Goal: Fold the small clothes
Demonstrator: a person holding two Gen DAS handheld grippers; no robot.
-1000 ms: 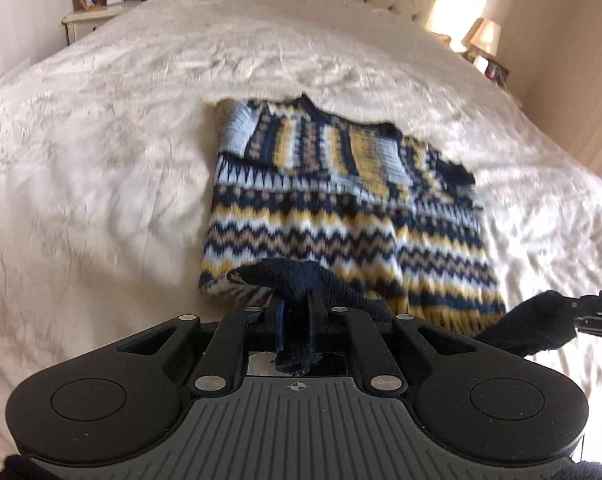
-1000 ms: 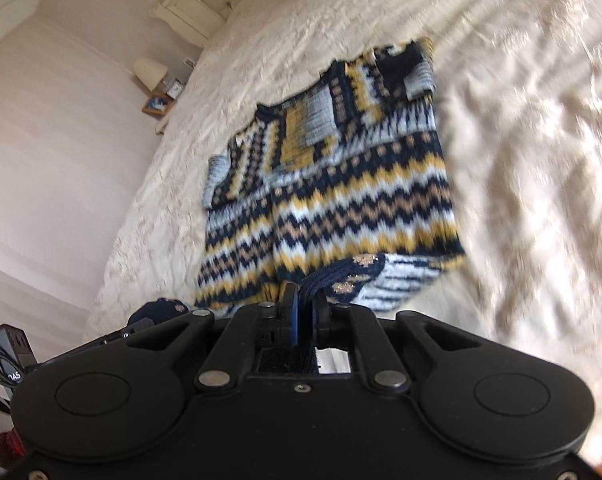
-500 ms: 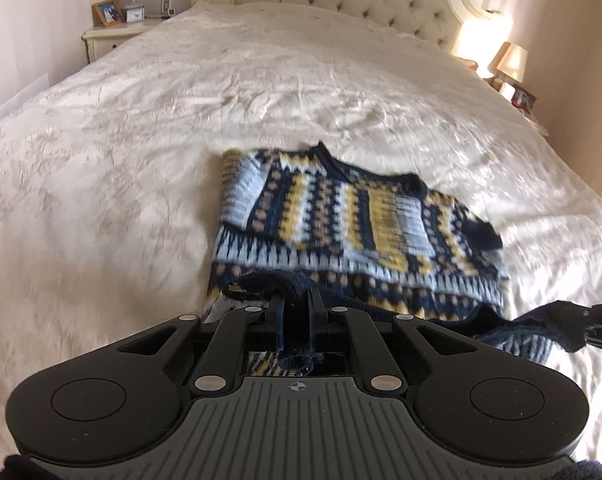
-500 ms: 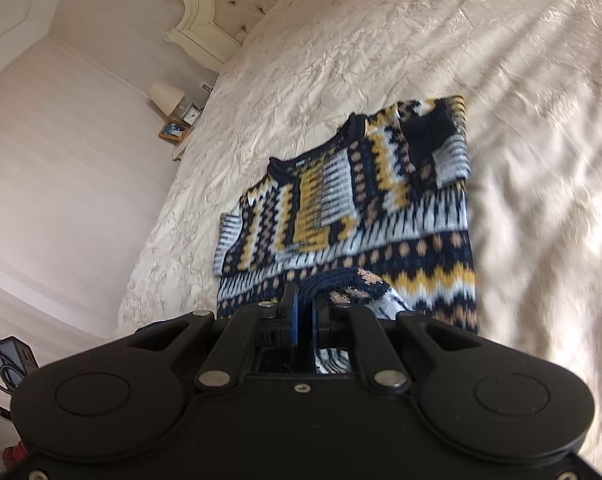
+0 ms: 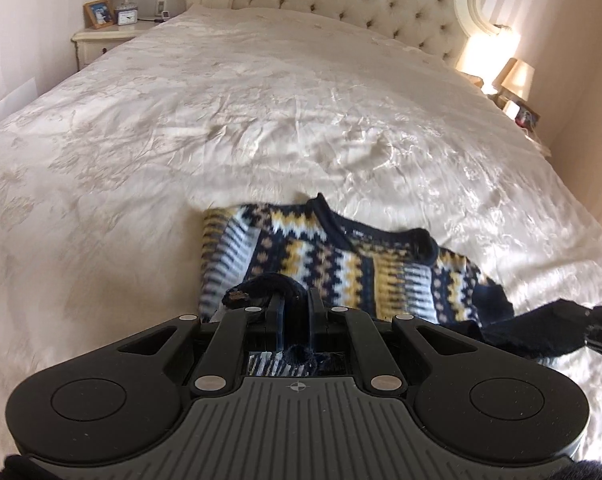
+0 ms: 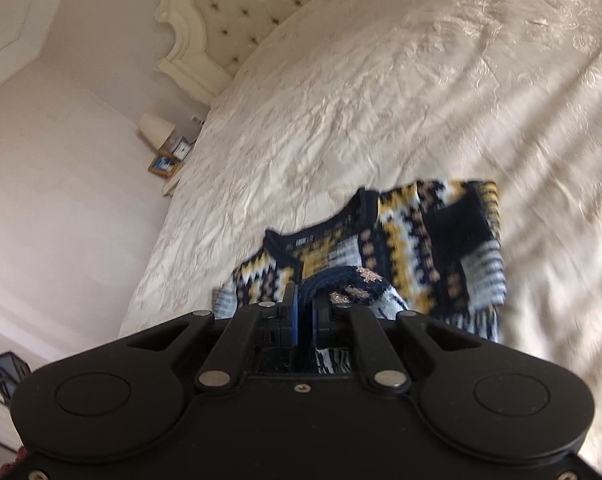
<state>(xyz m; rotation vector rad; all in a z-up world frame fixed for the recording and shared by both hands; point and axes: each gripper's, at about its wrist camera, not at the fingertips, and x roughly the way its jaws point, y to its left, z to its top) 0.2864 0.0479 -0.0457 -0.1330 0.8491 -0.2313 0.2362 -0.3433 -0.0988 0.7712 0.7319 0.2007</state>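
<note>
Both the left claw (image 5: 297, 308) and right claw (image 6: 304, 300) pinch the sweater's (image 5: 353, 268) hem, one corner each. Beyond, its neck end lies on the bed (image 5: 261, 120). Soft, floppy knit, probably light; corner grips suit it.

Wrist views, close over sweater (image 5: 341, 264)

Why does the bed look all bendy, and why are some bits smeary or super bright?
Left wrist view: the fisheye lens curves the bed; the lit lamp glares white; the sweater's near edge smears. Right wrist view: the bedspread at the right streaks with motion blur, and the sweater looks soft.
</note>
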